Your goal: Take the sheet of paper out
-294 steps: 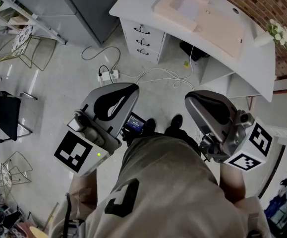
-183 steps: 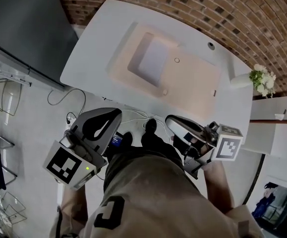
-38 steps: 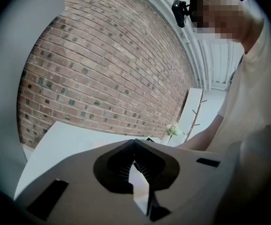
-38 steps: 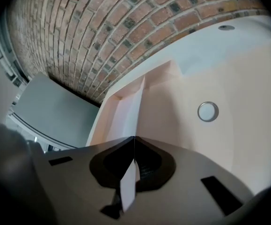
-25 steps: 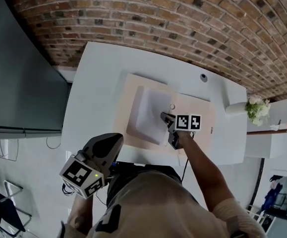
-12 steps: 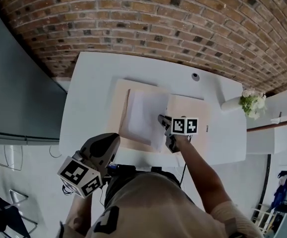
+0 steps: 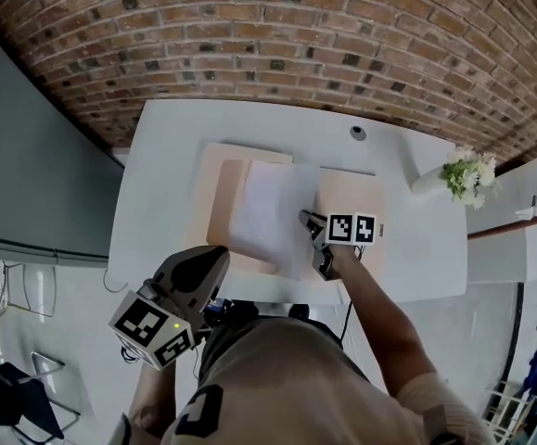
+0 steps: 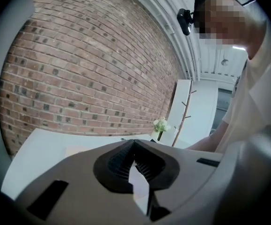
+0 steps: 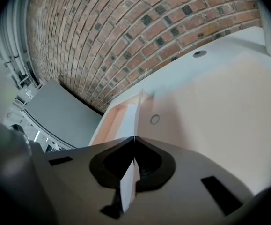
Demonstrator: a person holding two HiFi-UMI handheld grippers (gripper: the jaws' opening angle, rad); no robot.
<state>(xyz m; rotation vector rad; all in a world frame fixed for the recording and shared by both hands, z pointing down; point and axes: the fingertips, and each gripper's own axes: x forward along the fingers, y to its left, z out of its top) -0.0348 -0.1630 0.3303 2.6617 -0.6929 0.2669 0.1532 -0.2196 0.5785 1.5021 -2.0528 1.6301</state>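
A white sheet of paper (image 7: 270,213) hangs tilted over a shallow beige tray (image 7: 218,213) on the white desk (image 7: 157,184). My right gripper (image 7: 307,219) is shut on the sheet's right edge. In the right gripper view the sheet (image 9: 134,118) runs edge-on from between the closed jaws of the right gripper (image 9: 134,137) out over the beige surface (image 9: 210,111). My left gripper (image 7: 210,260) is at the desk's front edge, away from the paper. In its own view the left gripper (image 8: 134,142) has its tips together with nothing between them.
A small vase of white flowers (image 7: 458,176) stands at the desk's right end, and a round cable hole (image 7: 357,133) lies near the back edge. A brick wall (image 7: 277,35) runs behind the desk. A grey cabinet (image 7: 18,156) stands to the left.
The right gripper has drawn the sheet rightward and up, baring the tray's left part. The left gripper has shifted slightly by the desk's front edge.
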